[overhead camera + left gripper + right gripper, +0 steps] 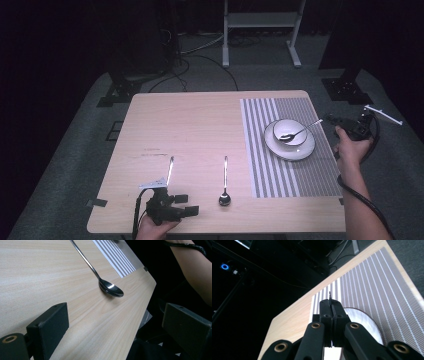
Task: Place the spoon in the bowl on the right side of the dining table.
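Right tongs (331,305) on spoon (299,132) in unmarked bowl (291,131)

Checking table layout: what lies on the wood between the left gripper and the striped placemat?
In the high view, one spoon lies on the bare wood between the left gripper and the striped placemat, its bowl nearest the person.

Spoon handle going out of sight

The closed jaws are hiding most of the spoon (330,295) and covering part of the plate (364,322); the table spoon's (110,287) handle is running off the top edge.
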